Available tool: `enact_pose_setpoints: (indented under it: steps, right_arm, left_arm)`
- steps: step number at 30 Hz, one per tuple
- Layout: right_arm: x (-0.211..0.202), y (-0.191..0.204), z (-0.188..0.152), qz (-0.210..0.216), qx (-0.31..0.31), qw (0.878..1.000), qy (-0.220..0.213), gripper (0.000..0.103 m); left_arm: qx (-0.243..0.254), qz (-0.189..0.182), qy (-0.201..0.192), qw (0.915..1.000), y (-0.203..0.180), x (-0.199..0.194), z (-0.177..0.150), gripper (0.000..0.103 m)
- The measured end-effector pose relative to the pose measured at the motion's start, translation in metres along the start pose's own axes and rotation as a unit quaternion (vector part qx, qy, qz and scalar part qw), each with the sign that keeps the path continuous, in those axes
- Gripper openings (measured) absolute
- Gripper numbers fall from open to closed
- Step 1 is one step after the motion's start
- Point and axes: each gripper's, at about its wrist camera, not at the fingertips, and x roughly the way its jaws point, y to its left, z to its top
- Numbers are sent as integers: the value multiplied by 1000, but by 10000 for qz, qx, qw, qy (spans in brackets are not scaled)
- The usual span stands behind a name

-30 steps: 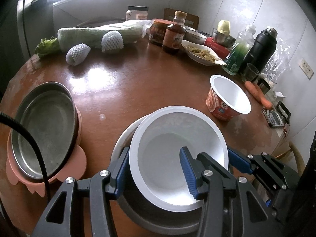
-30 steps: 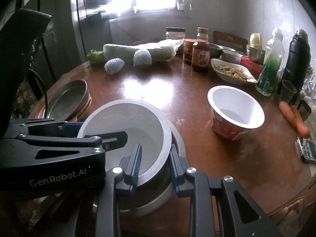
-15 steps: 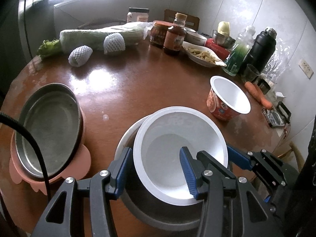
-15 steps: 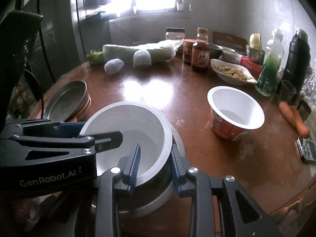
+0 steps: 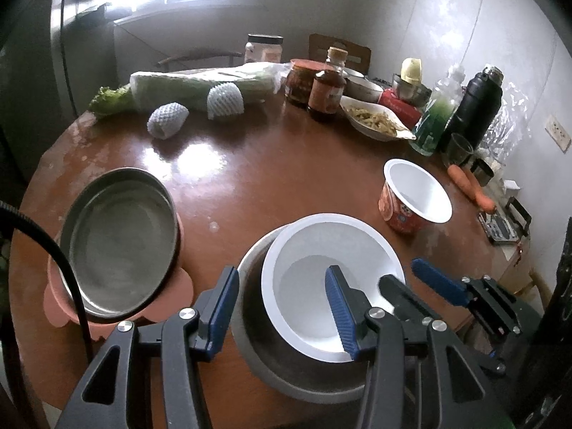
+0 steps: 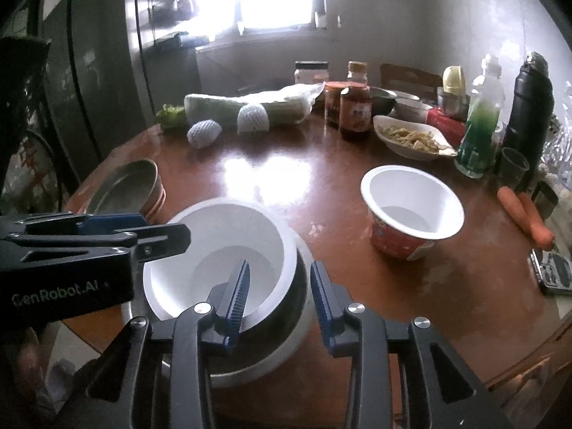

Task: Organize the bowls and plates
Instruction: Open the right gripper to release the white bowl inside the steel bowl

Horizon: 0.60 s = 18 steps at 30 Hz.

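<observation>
A dim kitchen with a bright window at 12 o'clock holds a round brown wooden surface (image 5: 257, 178), crowded along its far edge with wrapped cabbage, sauce bottles, a dish of food, a green bottle and a black flask.

Near the 6 o'clock edge, a white plastic bowl (image 5: 321, 250) sits tilted inside a larger steel-lined bowl (image 5: 286, 368), leaning toward 3 o'clock rather than seated flat. The left tool (image 5: 282, 307) is open, one blue pad outside the larger bowl's rim at 9 o'clock and the other inside the white bowl, neither clearly pressing. The right tool (image 6: 279, 293) is open as well, straddling the 3 o'clock wall of both bowls with one pad inside the white bowl and one outside the steel-lined one; whether either pad touches is hard to tell. A steel bowl (image 5: 118, 239) stacked on a pink plate (image 5: 171, 286) waits at 9 o'clock, and a red instant-noodle cup (image 5: 414, 196) stands at 2 o'clock.

The likely risks: the white bowl, light and crooked, could tip out or stay jammed askew if either tool snags its rim while pulling away. The stack also sits close to the near edge, so a sideways nudge could slide it off the surface.
</observation>
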Motion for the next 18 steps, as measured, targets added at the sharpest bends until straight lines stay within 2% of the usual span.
enact_pose_setpoints:
  steps: [4,10,18]
  right_arm:
    - [-8,-7,1,-77,69,9999,-124,42]
    - [-18,-21,2,-127,205,9993,-290,43]
    - [-36,-46,4,-256,449,9970,-574,49]
  left_arm:
    - [34,121,-65,9999,-3,-5,0,50]
    - [112,204,-148,9996,-12,-10,1,51]
    - [244,90,-229,9994,-29,-9,9,52]
